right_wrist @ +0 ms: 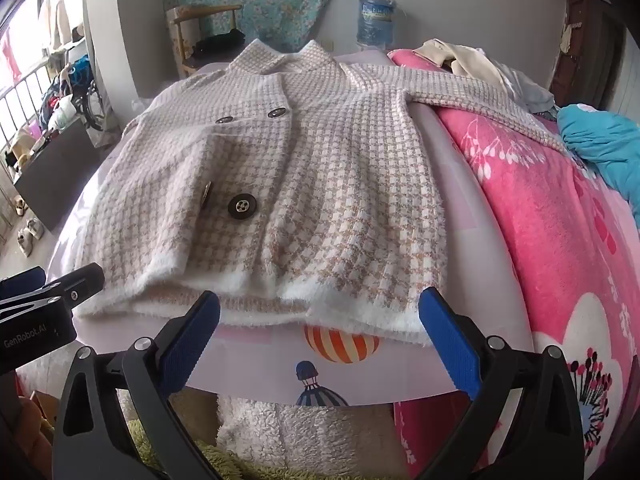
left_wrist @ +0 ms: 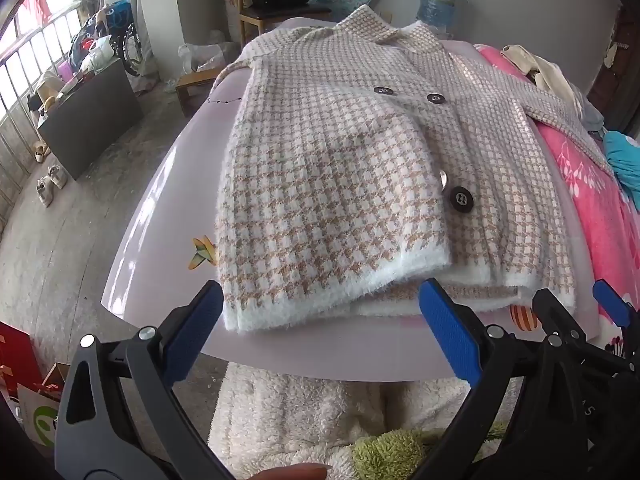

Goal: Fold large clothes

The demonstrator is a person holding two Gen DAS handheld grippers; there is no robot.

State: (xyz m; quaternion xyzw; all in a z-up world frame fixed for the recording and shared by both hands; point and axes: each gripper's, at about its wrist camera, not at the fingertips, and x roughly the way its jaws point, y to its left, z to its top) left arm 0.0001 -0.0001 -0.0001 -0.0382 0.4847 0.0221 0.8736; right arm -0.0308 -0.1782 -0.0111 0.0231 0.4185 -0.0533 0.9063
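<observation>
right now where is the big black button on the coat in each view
Left wrist view: the big black button sits right of centre, on the coat.
Right wrist view: the big black button sits left of centre, at mid-height.
Shared landmark: the blue water jug against the far wall.

Bare table edge (right_wrist: 248, 376) before coat hem (right_wrist: 280, 304); pink blanket (right_wrist: 560, 240) crowds right side.
</observation>
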